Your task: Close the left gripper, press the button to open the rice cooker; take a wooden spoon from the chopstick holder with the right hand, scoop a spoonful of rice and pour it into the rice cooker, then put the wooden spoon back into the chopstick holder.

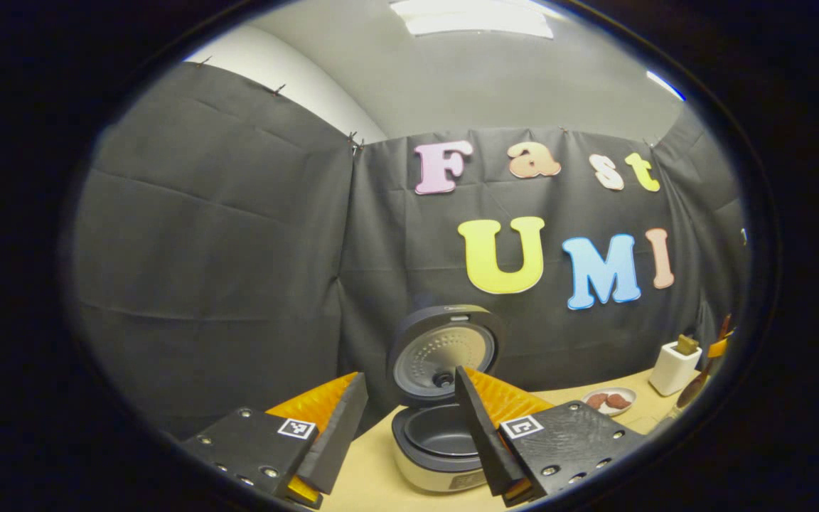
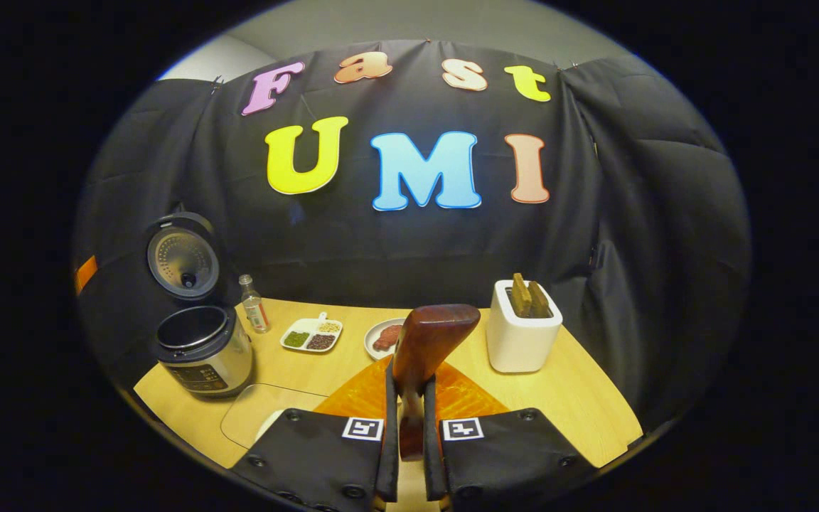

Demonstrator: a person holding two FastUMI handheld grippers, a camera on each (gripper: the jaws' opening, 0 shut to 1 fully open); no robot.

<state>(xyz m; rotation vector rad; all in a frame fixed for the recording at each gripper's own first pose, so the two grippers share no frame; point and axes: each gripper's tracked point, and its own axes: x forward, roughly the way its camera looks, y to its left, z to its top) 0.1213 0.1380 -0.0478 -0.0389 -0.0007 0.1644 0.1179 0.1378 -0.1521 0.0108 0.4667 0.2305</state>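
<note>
on table: rice cooker [image 2: 202, 348] lid up | right gripper [image 2: 409, 398] clamps wooden spoon [image 2: 424, 348] | left gripper [image 1: 409, 427] wide apart, empty

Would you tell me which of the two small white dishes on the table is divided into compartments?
The divided dish, nearer the rice cooker, holds separate green and dark fillings; the round plate beside it is undivided, holding reddish pieces.

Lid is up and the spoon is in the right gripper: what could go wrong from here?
1. The right gripper pinches the wooden spoon on its narrow handle, so it may twist or slip once loaded.
2. The cooker stands at the table's far left edge, with a bottle and a divided dish on the way; a spill or a knock is possible.
3. The open left gripper hangs by the pot and could obstruct pouring.
</note>
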